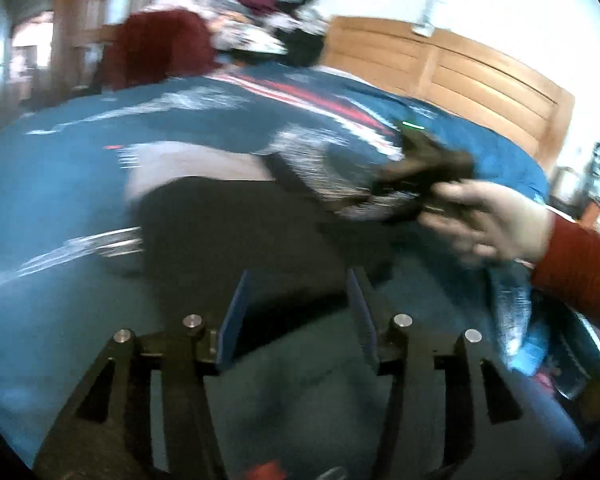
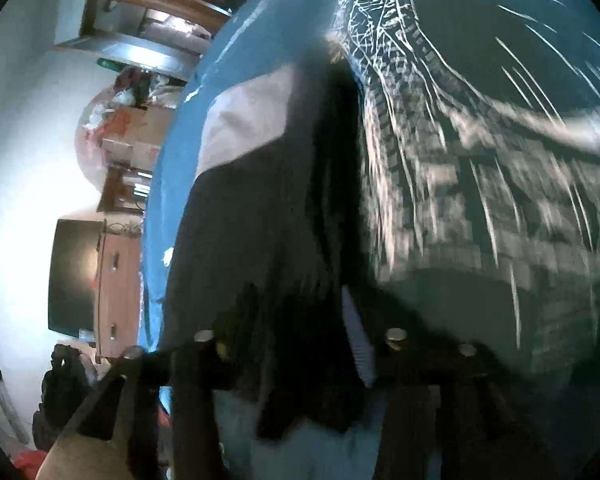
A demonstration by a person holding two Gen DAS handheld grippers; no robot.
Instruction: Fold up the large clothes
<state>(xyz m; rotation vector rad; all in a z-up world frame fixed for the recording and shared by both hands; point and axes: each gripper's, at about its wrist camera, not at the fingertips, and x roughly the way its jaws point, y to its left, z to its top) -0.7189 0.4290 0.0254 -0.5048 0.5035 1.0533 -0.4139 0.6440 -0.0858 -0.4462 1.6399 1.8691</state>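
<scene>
- The dark garment (image 1: pixel 236 232) lies spread on the bed, toward its near edge, with a pale lining or inner panel (image 1: pixel 188 164) showing at its far side; both pictures are smeared by motion, so finer detail is not readable.
- Your right gripper (image 2: pixel 300 344) has dark cloth bunched between its fingers, and the fabric hangs down past them. From this I judge it is clamped on the garment's edge, probably so you can lift that side and carry it over for a fold.
- In the left wrist view the right gripper (image 1: pixel 420 176) sits at the garment's right side, above the bedcover, with your hand (image 1: pixel 488 224) wrapped around its handle and a red sleeve (image 1: pixel 580 272) behind it.
- Your left gripper (image 1: pixel 296 312) hovers over the garment's near edge with its blue-padded fingers (image 1: pixel 232 320) set apart and nothing between them. It looks ready to take the near hem, which would keep the cloth taut while the other side travels.
- The bedcover (image 1: pixel 60 184) is blue with white line patterns and some red stripes farther back; it gives you a broad flat surface for laying the piece out.
- At the bed's far edge sits a heap of other clothes (image 1: pixel 256 20), red and patterned, presumably waiting their turn.
- A wooden headboard (image 1: pixel 452 68) bounds the bed's right side.
</scene>
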